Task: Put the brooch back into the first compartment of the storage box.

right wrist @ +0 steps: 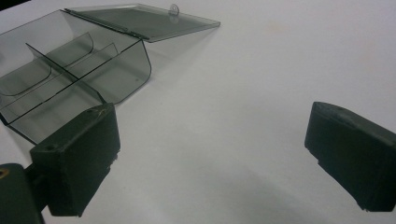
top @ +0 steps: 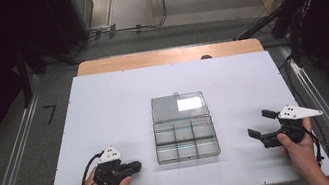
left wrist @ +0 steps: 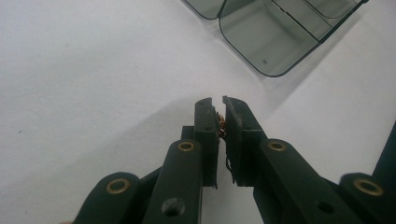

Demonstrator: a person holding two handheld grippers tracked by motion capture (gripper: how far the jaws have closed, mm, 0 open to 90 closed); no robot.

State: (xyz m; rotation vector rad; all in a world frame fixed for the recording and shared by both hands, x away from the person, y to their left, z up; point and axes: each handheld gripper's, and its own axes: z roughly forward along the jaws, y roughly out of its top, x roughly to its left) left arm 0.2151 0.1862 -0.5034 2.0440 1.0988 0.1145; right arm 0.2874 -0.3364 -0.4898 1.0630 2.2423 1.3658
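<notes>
Clear plastic compartment box (top: pixel 185 139) sits at centre of the white worktop (top: pixel 105 112), lid (top: pixel 178 106) swung open and lying flat toward the upper part of the high view; compartments look empty. Its long axis, tray plus lid, runs up-down in that frame. Left gripper (top: pixel 133 167) rests at lower left, just beside the box's lower-left corner; its fingers (left wrist: pixel 205 122) are almost closed, a thin slit between them, with something small and coppery wedged there, too small to identify. Right gripper (top: pixel 260 124) stands at lower right, farther from the box, fingers (right wrist: pixel 79 158) spread wide and holding nothing. The left hand is judged the nearer; the box lies to the right of its fingers, in the upper right of the left gripper view. Worktop bare, matte. Room beyond: grey floor, cables, dark stands, pale wooden furniture at the top.
</notes>
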